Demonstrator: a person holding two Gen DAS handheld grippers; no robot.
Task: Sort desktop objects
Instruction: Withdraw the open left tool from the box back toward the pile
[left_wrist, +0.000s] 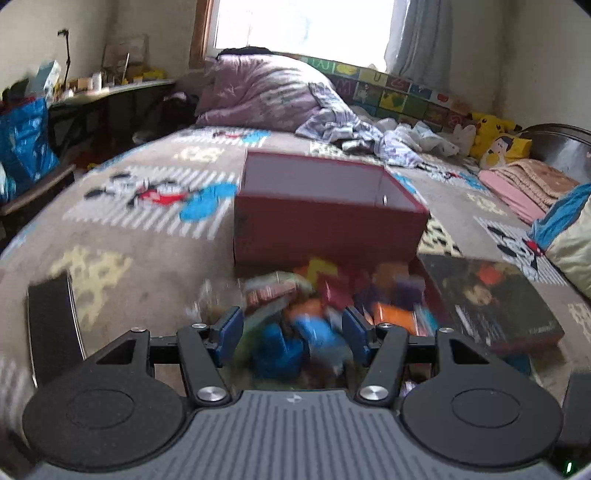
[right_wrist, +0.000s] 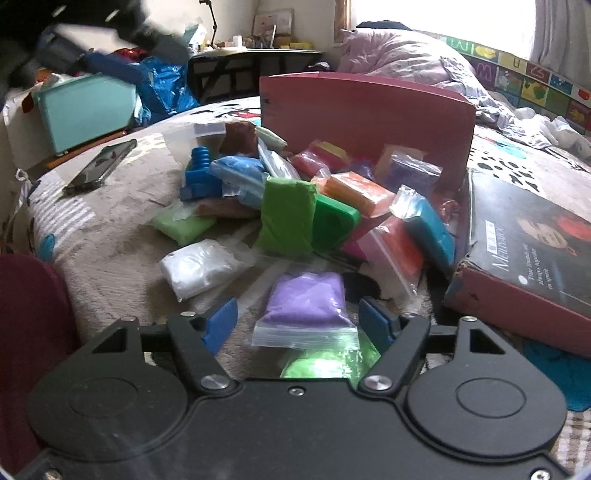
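Observation:
A pile of clay bags and plastic molds lies on the bed in front of an open red box (left_wrist: 325, 206), which also shows in the right wrist view (right_wrist: 369, 107). My left gripper (left_wrist: 291, 328) is open above the blurred pile, over a blue piece (left_wrist: 280, 350). My right gripper (right_wrist: 299, 325) is open, its fingers on either side of a purple clay bag (right_wrist: 306, 302). A green bag (right_wrist: 332, 363) lies under it. Beyond are a white bag (right_wrist: 199, 266), a green block (right_wrist: 288, 214), a green mold (right_wrist: 334, 221), an orange bag (right_wrist: 358, 192) and a blue mold (right_wrist: 199, 177).
The box lid (right_wrist: 528, 251), dark with print, lies right of the pile; it also shows in the left wrist view (left_wrist: 491, 299). A phone (right_wrist: 99, 166) lies on the bed at left. A teal bin (right_wrist: 85, 110) stands beside the bed. Bedding and plush toys (left_wrist: 491, 136) are at the far end.

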